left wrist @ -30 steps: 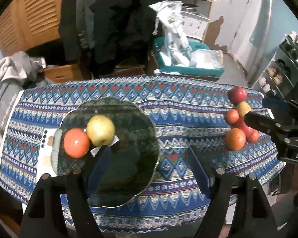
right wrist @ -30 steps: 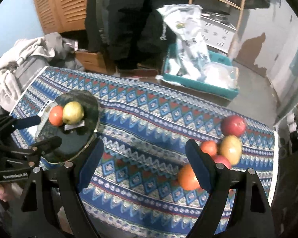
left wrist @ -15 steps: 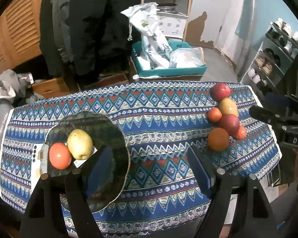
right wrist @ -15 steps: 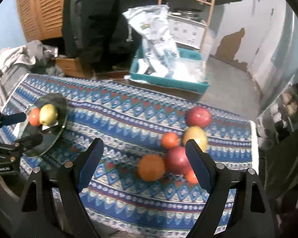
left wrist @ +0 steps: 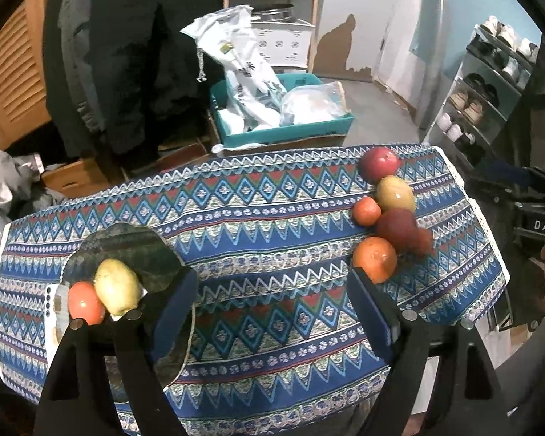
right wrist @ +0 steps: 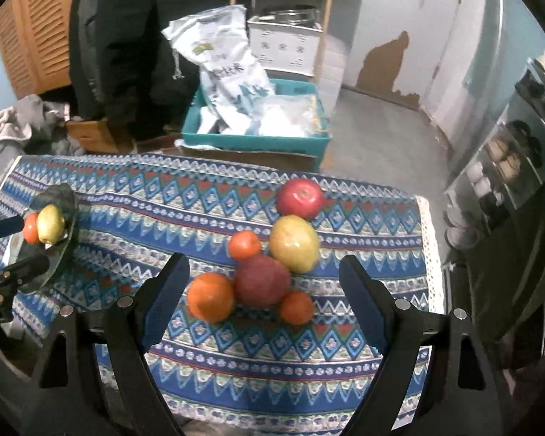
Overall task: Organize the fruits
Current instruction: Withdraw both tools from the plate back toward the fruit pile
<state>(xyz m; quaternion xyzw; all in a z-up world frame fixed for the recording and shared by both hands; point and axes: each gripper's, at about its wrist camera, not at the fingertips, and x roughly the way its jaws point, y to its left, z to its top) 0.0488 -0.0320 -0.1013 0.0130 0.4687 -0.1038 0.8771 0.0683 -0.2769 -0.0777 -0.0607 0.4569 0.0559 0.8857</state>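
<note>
A dark glass plate [left wrist: 134,250] at the table's left holds a yellow-green apple [left wrist: 117,287] and a small orange [left wrist: 85,302]; the plate also shows in the right wrist view [right wrist: 60,200]. Several fruits lie clustered at the right: a red apple [right wrist: 300,198], a yellow apple [right wrist: 294,243], a dark red apple [right wrist: 262,280], a large orange [right wrist: 210,297] and two small oranges [right wrist: 244,244] [right wrist: 296,307]. My right gripper [right wrist: 263,290] is open, its fingers either side of the cluster's near edge. My left gripper [left wrist: 272,309] is open and empty above the cloth between plate and cluster.
The table wears a blue patterned cloth [left wrist: 258,218]. Behind it stand a teal crate [left wrist: 283,127] with white bags, a wooden shelf, hanging dark coats and a shoe rack [left wrist: 490,83] at the right. Clothes are piled at the left.
Both grippers have swung to the right. The fruit cluster has come to the middle of the right wrist view and closer. The plate has slid toward the left in both views.
</note>
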